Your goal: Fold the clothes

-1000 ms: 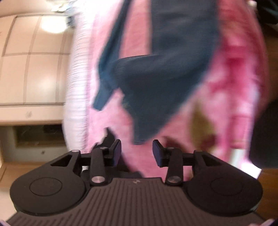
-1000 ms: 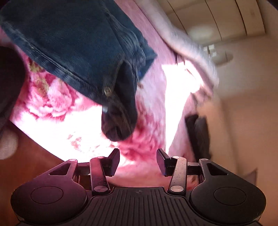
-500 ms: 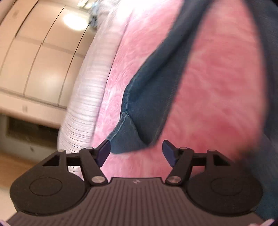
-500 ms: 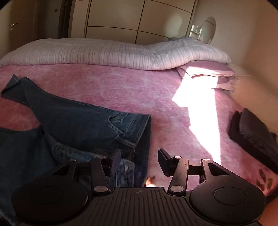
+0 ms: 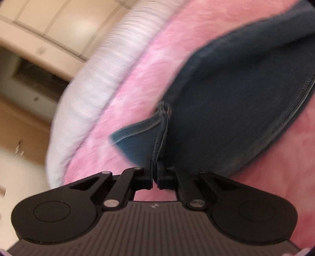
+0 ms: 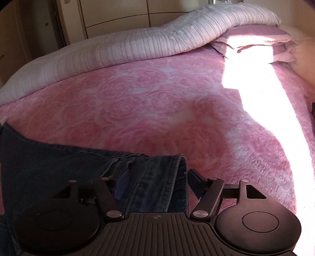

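Dark blue jeans (image 5: 236, 98) lie on a pink blanket (image 5: 137, 78). My left gripper (image 5: 155, 173) is shut on a seamed edge of one jeans leg, and the denim fold rises straight out from between its fingertips. In the right wrist view the jeans (image 6: 49, 163) lie at the lower left, with the waistband end (image 6: 167, 177) between the jaws of my right gripper (image 6: 157, 183). Those jaws are opening and stand wide. The right finger (image 6: 196, 183) sits just beside the denim edge, and the left pad (image 6: 122, 183) is partly hidden behind the fabric.
The pink rose-patterned blanket (image 6: 157, 98) covers the bed. A white ribbed quilt (image 6: 118, 49) is bunched along the far side, with a pillow (image 6: 256, 41) at the back right. A bright strip of sunlight (image 6: 265, 110) crosses the right side. Cream wardrobe doors (image 6: 118, 11) stand behind.
My left gripper moved in on the jeans leg edge and closed on it. My right gripper rolled level, came over the waistband end, and spread its jaws wider.
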Demonstrator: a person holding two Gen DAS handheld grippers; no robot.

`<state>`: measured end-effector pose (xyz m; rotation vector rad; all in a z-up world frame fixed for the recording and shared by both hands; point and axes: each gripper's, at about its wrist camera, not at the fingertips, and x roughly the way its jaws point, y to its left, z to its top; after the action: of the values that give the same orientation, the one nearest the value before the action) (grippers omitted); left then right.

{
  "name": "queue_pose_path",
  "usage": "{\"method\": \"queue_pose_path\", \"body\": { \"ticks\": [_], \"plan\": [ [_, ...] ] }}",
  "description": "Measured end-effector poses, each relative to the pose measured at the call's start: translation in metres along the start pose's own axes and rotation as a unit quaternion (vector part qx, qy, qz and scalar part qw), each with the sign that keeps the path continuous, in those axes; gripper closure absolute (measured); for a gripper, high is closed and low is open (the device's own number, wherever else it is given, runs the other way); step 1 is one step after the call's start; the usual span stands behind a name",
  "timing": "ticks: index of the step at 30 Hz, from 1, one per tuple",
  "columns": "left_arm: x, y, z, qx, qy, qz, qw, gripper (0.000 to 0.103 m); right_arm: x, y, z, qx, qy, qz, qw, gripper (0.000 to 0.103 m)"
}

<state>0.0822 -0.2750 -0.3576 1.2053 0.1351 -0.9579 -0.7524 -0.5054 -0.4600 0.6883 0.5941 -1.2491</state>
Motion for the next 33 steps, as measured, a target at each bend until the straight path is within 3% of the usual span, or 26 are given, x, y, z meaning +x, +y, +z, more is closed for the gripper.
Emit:
{"method": "queue_pose_path", "body": {
  "ticks": [2, 6, 8, 9, 11, 13, 18, 25, 27, 28, 30, 33],
  "plan": [
    [-0.02, 0.01, -0.017, -0.013, 0.011, 0.012, 0.9998, 0.099, 0.009, -0.014, 0.003, 0.024, 0.013, 0.013, 1.0, 0.033],
    [-0.045, 0.004, -0.05, -0.019, 0.05, -0.021, 0.9984, 0.095, 0.016, -0.03, -0.001, 0.068, 0.031, 0.052, 0.996, 0.034],
    [-0.059, -0.003, -0.06, -0.014, 0.056, -0.029, 0.9979, 0.093, 0.015, -0.034, -0.003, 0.078, 0.029, 0.061, 0.995, 0.062],
    [-0.065, -0.005, -0.06, -0.013, 0.052, -0.025, 0.9983, 0.094, 0.011, -0.034, -0.003, 0.078, 0.027, 0.059, 0.995, 0.066],
    [-0.07, -0.005, -0.055, -0.018, 0.045, -0.016, 0.9987, 0.094, 0.004, -0.029, 0.002, 0.067, 0.014, 0.06, 0.996, 0.088],
    [-0.075, 0.0, -0.047, -0.025, 0.036, -0.007, 0.999, 0.095, -0.005, -0.029, 0.012, 0.063, -0.012, 0.053, 0.997, 0.091],
    [-0.071, 0.0, -0.022, -0.029, 0.016, -0.003, 0.9994, 0.095, 0.009, -0.039, 0.057, 0.054, -0.054, 0.026, 0.997, 0.092],
    [-0.049, -0.026, -0.019, -0.029, 0.033, -0.02, 0.9988, 0.095, 0.069, -0.049, 0.096, 0.023, -0.032, 0.004, 0.999, 0.091],
    [-0.045, -0.028, -0.025, -0.037, 0.039, -0.022, 0.9983, 0.094, 0.085, -0.047, 0.094, 0.001, -0.004, -0.008, 1.0, 0.088],
    [-0.044, -0.028, -0.027, -0.039, 0.043, -0.021, 0.9981, 0.094, 0.089, -0.047, 0.092, -0.004, 0.004, -0.015, 1.0, 0.081],
    [-0.045, -0.028, -0.035, -0.052, 0.046, -0.024, 0.9973, 0.093, 0.081, -0.045, 0.088, -0.004, 0.001, -0.033, 0.999, 0.068],
    [-0.053, -0.02, -0.041, -0.07, 0.044, -0.027, 0.9963, 0.09, 0.057, -0.028, 0.082, -0.037, -0.01, -0.081, 0.996, 0.063]
  ]
}}
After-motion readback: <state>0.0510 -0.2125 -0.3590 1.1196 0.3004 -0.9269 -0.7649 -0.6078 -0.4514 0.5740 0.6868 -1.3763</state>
